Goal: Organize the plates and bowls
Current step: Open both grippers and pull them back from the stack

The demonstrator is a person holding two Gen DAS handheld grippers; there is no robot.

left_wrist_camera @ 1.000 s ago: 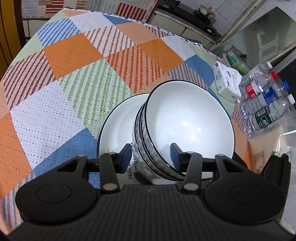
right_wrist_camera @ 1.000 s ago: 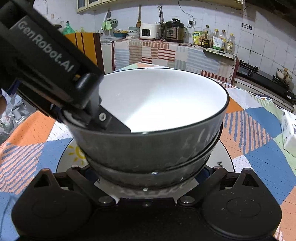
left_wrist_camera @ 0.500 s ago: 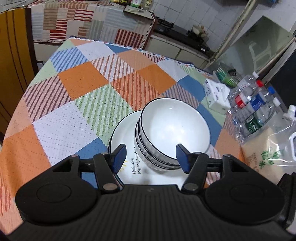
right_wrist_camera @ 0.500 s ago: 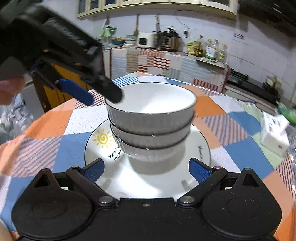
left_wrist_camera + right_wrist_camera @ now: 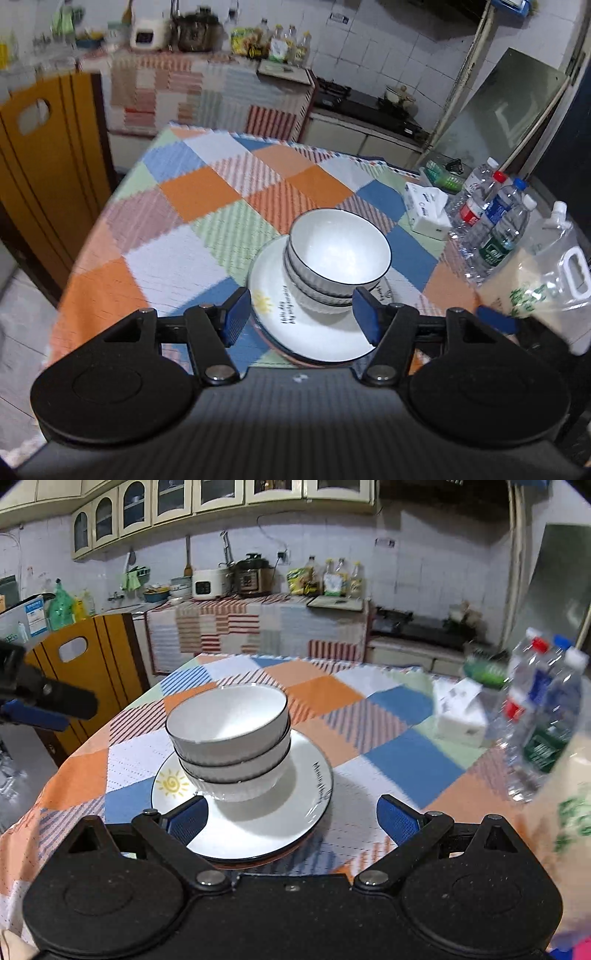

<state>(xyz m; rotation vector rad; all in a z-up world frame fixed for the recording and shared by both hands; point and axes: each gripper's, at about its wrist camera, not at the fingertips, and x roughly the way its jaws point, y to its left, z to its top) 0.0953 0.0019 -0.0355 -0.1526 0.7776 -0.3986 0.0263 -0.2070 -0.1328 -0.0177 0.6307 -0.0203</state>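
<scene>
Three white, dark-rimmed bowls (image 5: 338, 254) (image 5: 229, 720) stand nested on a stack of white plates (image 5: 325, 339) (image 5: 258, 827); the top plate bears a yellow sun and lettering. The stack rests on the checked tablecloth (image 5: 192, 192). My left gripper (image 5: 301, 314) hangs open above and in front of the stack, its blue pads apart from the bowls; it also shows at the left edge of the right wrist view as a black left gripper finger (image 5: 48, 701). My right gripper (image 5: 293, 818) is open too, wide of the plates, holding nothing.
A white tissue box (image 5: 424, 212) (image 5: 458, 712), several water bottles (image 5: 491, 225) (image 5: 539, 709) and a plastic bag with a handle (image 5: 546, 280) crowd the table's right side. A yellow chair back (image 5: 44, 166) (image 5: 92, 653) stands at the left edge. Behind is a kitchen counter (image 5: 258, 605).
The left gripper let go of the top bowl's rim. Both grippers drew back and up, so the stack now looks smaller and farther away.
</scene>
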